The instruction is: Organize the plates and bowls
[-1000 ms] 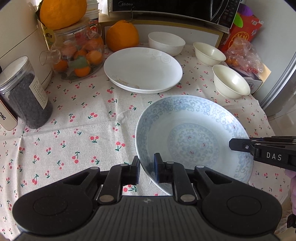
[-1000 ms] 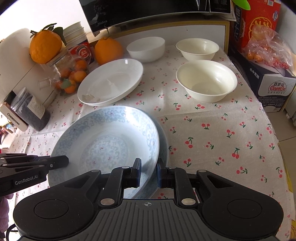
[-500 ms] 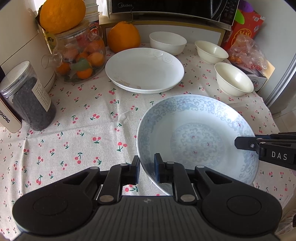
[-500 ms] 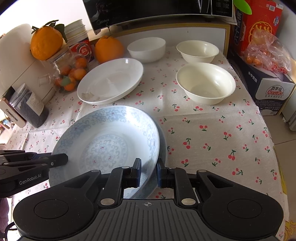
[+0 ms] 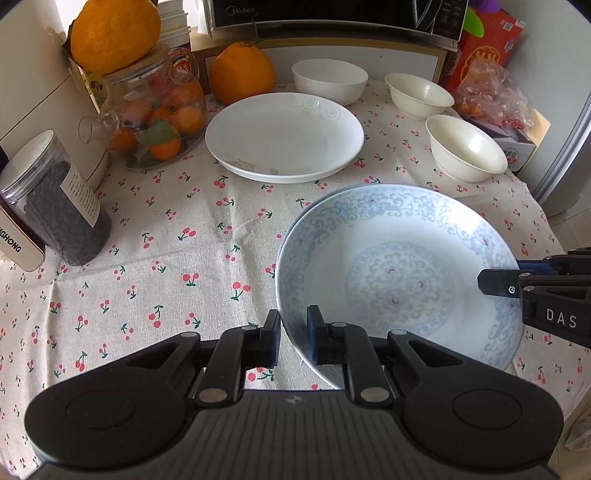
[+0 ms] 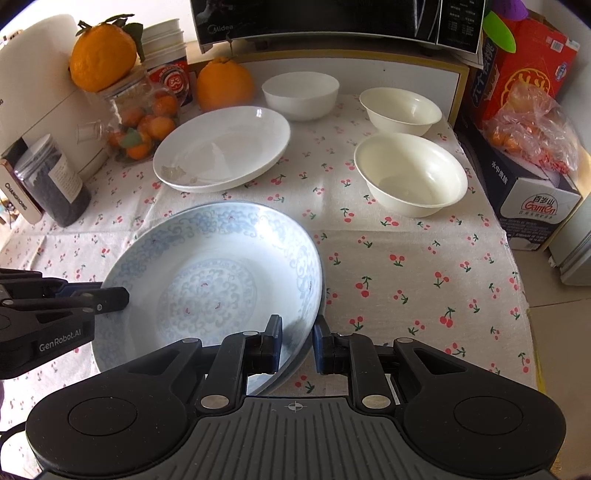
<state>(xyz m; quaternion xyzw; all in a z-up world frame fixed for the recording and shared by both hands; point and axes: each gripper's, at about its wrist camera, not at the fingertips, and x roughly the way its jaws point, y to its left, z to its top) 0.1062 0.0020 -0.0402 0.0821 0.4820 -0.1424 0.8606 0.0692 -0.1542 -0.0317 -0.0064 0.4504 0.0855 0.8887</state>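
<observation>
A blue-patterned plate (image 5: 399, 280) (image 6: 210, 288) lies on top of a second similar plate, whose rim (image 6: 320, 295) peeks out beneath it. My left gripper (image 5: 293, 325) (image 6: 110, 299) is shut on the top plate's left rim. My right gripper (image 6: 297, 328) (image 5: 495, 282) is shut on the opposite rim; I cannot tell whether it pinches one rim or both. Farther back sits a white plate (image 5: 284, 136) (image 6: 221, 147). Three white bowls stand behind and to the right: one (image 6: 300, 92) at the back, one (image 6: 400, 109) beside it, one (image 6: 410, 173) nearer.
The table wears a cherry-print cloth (image 5: 166, 258). A glass jar of small oranges (image 5: 159, 122), a dark-filled jar (image 5: 55, 199) and two large oranges (image 5: 242, 72) stand at the left and back. A microwave (image 6: 332, 18) is behind, with boxes (image 6: 528, 177) off the right edge.
Both grippers keep their hold on the blue plate. The views have rolled slightly, the right one more. The plate has hardly shifted.
</observation>
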